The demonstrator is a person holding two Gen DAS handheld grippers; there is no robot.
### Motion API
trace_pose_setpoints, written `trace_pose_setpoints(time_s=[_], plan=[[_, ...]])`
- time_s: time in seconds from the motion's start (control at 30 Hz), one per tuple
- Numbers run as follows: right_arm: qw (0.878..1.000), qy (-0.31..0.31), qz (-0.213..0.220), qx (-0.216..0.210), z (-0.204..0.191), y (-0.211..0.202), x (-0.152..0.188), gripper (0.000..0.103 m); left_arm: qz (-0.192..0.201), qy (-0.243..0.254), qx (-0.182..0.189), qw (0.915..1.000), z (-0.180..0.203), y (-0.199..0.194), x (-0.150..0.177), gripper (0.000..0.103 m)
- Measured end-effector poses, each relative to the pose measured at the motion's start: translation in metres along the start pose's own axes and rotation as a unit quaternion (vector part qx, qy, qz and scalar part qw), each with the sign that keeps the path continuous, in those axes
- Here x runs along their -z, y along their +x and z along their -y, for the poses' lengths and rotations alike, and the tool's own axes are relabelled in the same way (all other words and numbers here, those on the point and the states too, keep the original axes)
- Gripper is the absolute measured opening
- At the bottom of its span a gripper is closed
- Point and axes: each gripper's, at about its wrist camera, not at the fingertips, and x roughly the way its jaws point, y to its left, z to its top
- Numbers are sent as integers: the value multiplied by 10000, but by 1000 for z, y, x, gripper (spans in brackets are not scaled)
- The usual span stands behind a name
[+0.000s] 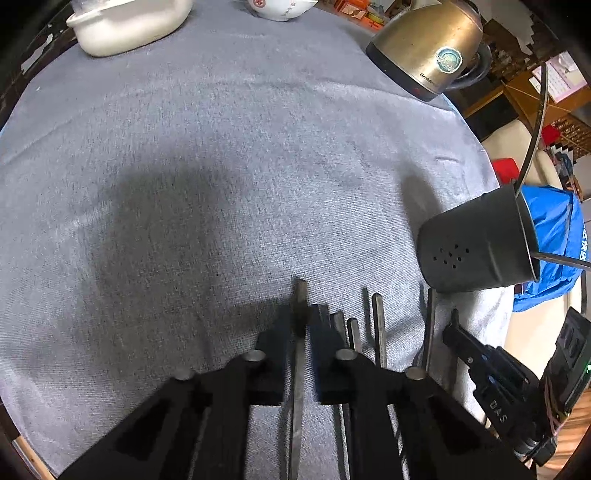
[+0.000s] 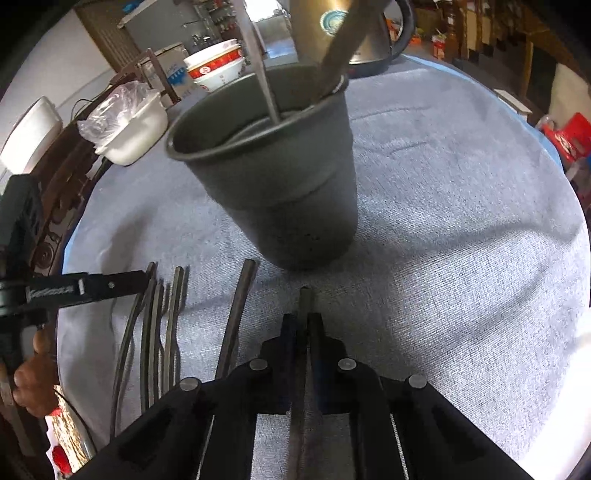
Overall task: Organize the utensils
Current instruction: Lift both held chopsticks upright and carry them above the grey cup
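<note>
A dark grey utensil cup [image 2: 273,173] stands on the grey cloth with two utensils in it; it also shows at the right of the left wrist view [image 1: 476,243]. My left gripper [image 1: 301,314] is shut on a metal utensil handle [image 1: 299,332], low over the cloth. My right gripper [image 2: 304,321] is shut on another metal utensil handle [image 2: 306,302], just in front of the cup. Several loose metal utensils [image 2: 159,325] lie on the cloth left of the right gripper; they show in the left wrist view [image 1: 378,328] too.
A brass-coloured kettle [image 1: 424,48] stands at the far right of the round table. A white dish [image 1: 125,26] and a red-and-white bowl [image 2: 218,66] sit at the far edge. A blue bag [image 1: 554,236] lies beyond the cup.
</note>
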Motion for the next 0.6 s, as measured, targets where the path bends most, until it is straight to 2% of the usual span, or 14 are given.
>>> trace_pose_setpoints(time_s=[0.1,0.3,0.4,0.6], plan=[[9994,-204,259,-141,-10,-13,4,7,178,-20,-2,9998,-1,-8,3,7],[9939,-448,810,-605,-18,-48,3,7,713,11,-26,9975,0,-51,12,7],[9880,-497,1171,-871,-20,-75,1,7,1016,100,-40,9948,5,-77,21,7],[9755,-588,1801,-1118,-23,-123,-6,7,1577,370,-44,9868,19,-131,38,7]])
